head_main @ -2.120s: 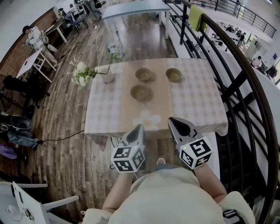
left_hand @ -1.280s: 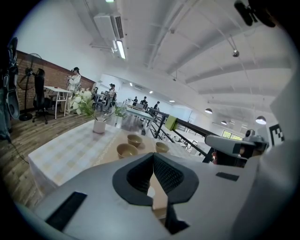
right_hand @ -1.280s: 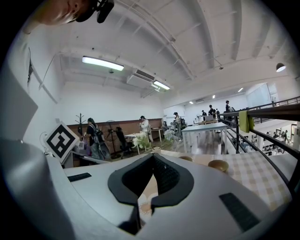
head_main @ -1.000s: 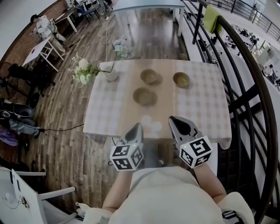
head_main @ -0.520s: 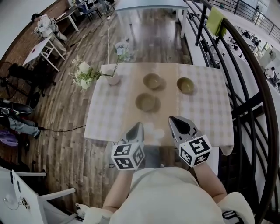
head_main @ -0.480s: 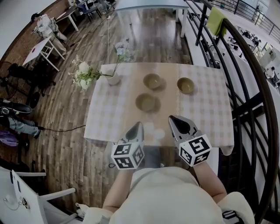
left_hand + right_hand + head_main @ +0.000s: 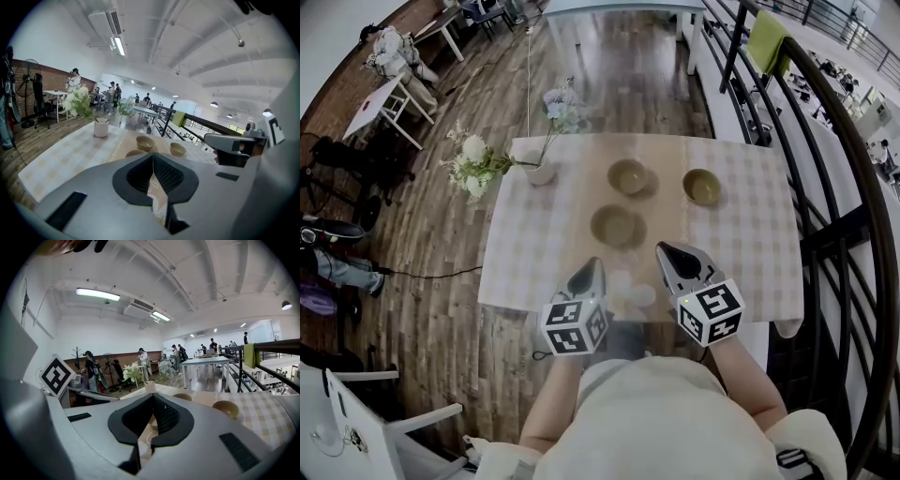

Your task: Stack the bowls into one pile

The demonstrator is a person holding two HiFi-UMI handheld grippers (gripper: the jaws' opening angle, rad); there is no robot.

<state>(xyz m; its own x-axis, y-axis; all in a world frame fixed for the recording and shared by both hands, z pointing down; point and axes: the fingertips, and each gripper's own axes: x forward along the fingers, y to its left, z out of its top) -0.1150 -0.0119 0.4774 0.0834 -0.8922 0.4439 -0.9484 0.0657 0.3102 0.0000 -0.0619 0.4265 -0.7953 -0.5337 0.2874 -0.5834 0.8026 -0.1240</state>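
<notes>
Three olive-brown bowls stand apart on the checked tablecloth. The nearest bowl [image 7: 618, 225] sits mid-table, a second bowl [image 7: 628, 175] behind it and a third bowl [image 7: 702, 187] to the right. My left gripper [image 7: 594, 266] hovers over the table's near edge, shut and empty, just short of the nearest bowl. My right gripper [image 7: 665, 249] is beside it, jaws together with nothing between them. In the left gripper view the bowls [image 7: 145, 142] lie beyond the left gripper [image 7: 153, 156]. In the right gripper view, past the right gripper [image 7: 152, 397], the right-hand bowl [image 7: 225, 408] shows.
A white vase [image 7: 538, 172] with flowers [image 7: 472, 164] stands at the table's [image 7: 530, 253] far left corner. A dark metal railing [image 7: 825, 122] runs along the right side. Wooden floor surrounds the table; people and furniture are far off.
Both grippers have moved forward and slightly down, from in front of the table to over its near edge. The bowls have not moved.
</notes>
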